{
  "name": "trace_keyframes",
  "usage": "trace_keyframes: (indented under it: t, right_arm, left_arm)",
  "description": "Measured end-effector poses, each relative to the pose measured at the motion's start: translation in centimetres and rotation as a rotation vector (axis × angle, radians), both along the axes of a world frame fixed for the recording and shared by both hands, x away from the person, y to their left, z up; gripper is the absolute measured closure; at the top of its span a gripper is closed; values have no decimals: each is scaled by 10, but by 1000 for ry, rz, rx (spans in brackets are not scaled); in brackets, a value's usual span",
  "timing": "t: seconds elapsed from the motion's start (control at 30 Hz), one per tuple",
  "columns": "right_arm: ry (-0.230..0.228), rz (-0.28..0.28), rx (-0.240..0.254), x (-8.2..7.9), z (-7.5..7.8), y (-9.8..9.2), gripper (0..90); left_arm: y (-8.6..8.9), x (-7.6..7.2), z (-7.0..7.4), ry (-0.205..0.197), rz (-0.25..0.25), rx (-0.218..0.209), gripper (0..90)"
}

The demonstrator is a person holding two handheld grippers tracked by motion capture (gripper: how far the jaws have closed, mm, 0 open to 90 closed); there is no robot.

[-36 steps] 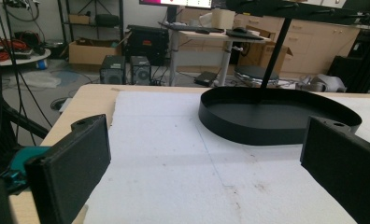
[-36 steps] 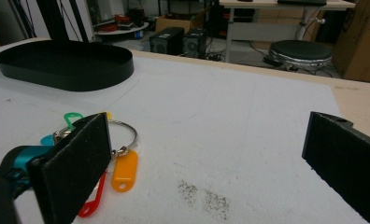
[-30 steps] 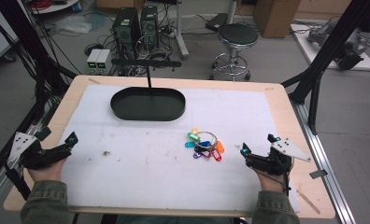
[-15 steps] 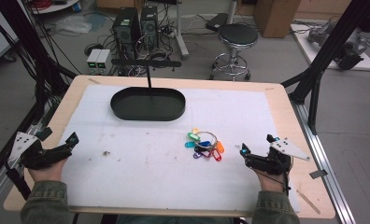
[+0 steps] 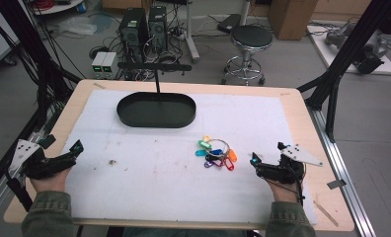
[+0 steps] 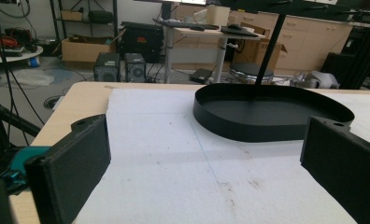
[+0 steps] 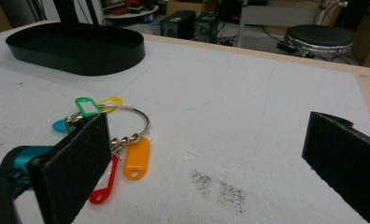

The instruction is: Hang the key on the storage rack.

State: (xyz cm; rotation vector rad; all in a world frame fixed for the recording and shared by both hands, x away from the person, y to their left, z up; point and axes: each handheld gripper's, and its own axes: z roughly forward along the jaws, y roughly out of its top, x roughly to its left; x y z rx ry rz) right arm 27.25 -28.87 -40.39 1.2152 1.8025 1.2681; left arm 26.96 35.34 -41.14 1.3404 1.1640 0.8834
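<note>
right gripper [image 5: 255, 160]: jaws wide apart, holding nothing | left gripper [image 5: 77, 147]: jaws wide apart, empty, at the table's left edge | key-tag ring [image 5: 217, 152]: flat on white mat [image 5: 149, 173]; near right gripper; in front of black oval tray [image 5: 156, 109]

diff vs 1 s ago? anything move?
No visible change. Left gripper and right gripper sit open at the near table corners as before, holding nothing. The bunch of coloured key tags lies where it was on the white mat, just left of the right gripper, and the black oval tray has not shifted.
</note>
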Motion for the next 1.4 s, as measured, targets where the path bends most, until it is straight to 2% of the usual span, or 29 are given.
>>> trace_keyframes:
  t: [0.13,0.27,0.33,0.53,0.7,0.83,1.1,1.17,1.4]
  right_arm:
    - [1,20,-5,2,2,4,5]
    - [45,62,17,6,1,8,4]
    - [47,70,15,7,1,9,4]
    - [62,99,-8,11,3,17,5]
    - [96,135,-29,17,4,27,4]
    - [108,158,-28,21,6,32,4]
    - [132,210,-53,35,9,47,4]
    - [138,227,-73,40,9,53,5]
    - [176,263,-77,48,8,64,4]
  left_arm:
    - [0,0,0,3,-3,4,22]
    - [0,0,0,4,-5,4,22]
    - [-1,0,0,3,-6,3,22]
    - [-1,1,-1,6,-8,7,22]
    - [0,2,-1,4,-8,4,22]
    - [0,2,-1,5,-9,3,22]
    - [0,2,-1,8,-12,3,22]
    - [0,3,-1,9,-12,3,22]
    - [0,3,-1,9,-11,0,22]
